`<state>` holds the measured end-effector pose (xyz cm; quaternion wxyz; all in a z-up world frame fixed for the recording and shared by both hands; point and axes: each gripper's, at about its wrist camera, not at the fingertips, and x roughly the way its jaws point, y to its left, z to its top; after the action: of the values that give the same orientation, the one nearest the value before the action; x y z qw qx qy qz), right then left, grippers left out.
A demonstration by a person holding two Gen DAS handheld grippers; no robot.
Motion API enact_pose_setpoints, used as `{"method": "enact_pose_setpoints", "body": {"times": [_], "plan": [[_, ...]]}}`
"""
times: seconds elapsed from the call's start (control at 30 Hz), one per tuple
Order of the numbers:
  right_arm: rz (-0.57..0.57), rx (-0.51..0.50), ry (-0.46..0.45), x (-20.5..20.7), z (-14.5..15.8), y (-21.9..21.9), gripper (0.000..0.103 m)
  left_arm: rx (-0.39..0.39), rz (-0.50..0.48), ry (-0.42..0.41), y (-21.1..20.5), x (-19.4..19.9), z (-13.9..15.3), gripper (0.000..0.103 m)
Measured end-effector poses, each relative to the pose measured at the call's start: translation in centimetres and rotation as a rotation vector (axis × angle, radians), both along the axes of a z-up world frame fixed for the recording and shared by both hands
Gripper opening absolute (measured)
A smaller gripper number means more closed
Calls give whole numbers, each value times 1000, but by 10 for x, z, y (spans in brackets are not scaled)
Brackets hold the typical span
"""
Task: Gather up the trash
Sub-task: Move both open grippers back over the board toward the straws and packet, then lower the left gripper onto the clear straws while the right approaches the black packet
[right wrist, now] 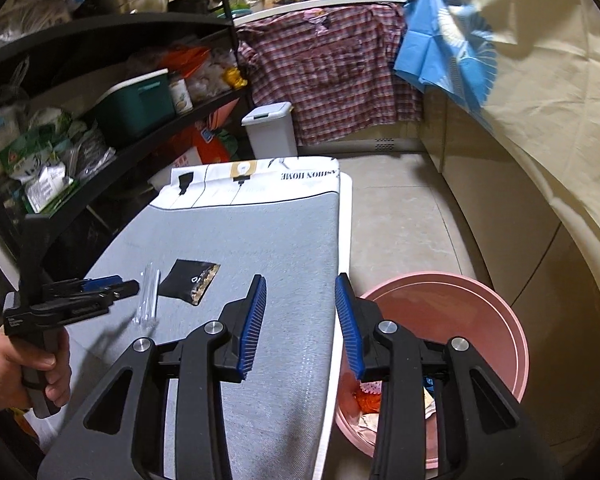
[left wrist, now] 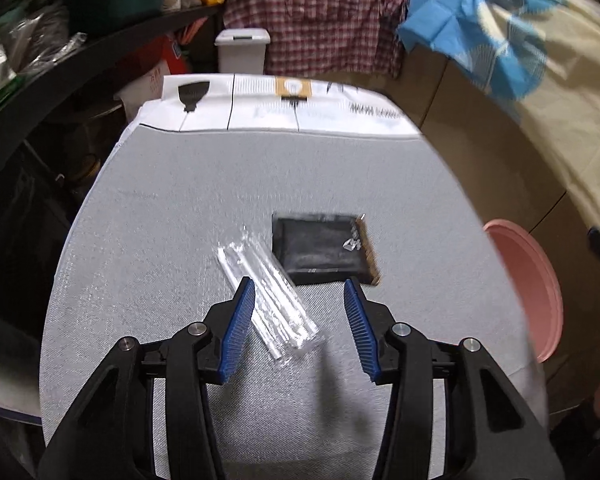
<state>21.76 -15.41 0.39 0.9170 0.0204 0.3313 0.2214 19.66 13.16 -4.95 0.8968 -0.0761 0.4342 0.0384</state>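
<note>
1. Two pieces of trash lay on the table point(left wrist: 148, 216): one clear wrapper point(left wrist: 268, 296) and one black packet point(left wrist: 320, 250).
2. The wrapper lay diagonally, just beside the packet's left edge. Whether the two touched could not be told.
3. The packet lay flat, with a brown strip along its right edge.
4. The left hand-held gripper point(left wrist: 300, 312) was spread wide above the near end of the wrapper, both blue pads apart and holding nothing. In the right wrist view it point(right wrist: 130, 289) pointed at the wrapper point(right wrist: 148, 296), with the packet point(right wrist: 188, 282) just beyond; the one hand point(right wrist: 32, 364) in view gripped its handle.
5. The right hand-held gripper point(right wrist: 300, 320) was also spread wide and held nothing. It hung over the table's right edge, one finger above the table point(right wrist: 284, 232) and the other above the basin point(right wrist: 496, 332).
6. One pink basin stood on the floor just beside the table's right side. Several pieces of trash lay in it; the count could not be told.
7. One white bin point(right wrist: 270, 130) stood beyond the table's far end.
</note>
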Motion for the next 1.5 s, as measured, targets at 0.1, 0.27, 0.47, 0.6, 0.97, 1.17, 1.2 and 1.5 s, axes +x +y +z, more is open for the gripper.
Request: {"method": "enact_pose_setpoints", "body": {"times": [0.1,0.27,0.47,0.6,0.97,1.17,1.2,1.5], "plan": [[10,-19,-2,2,-3,7,37,14,-7,34,-1,5,-10,47],[21,-28,4,7,-7,16,37,27,-2,73,1,12,-22,47],[32,-38,11,11,-11,25,37,20,10,91,8,17,-28,40],[43,-44,18,14,-14,33,37,10,23,104,18,16,-30,21],[146,-53,46,17,-30,78,41,-34,119,105,61,4,-26,1],[233,-57,54,16,-41,118,42,-47,133,107,74,-2,-26,1],[247,-54,60,18,-43,128,42,-47,134,105,76,-2,-26,1],[236,-70,180,48,-80,170,42,-49,118,100,79,-3,-23,1]]}}
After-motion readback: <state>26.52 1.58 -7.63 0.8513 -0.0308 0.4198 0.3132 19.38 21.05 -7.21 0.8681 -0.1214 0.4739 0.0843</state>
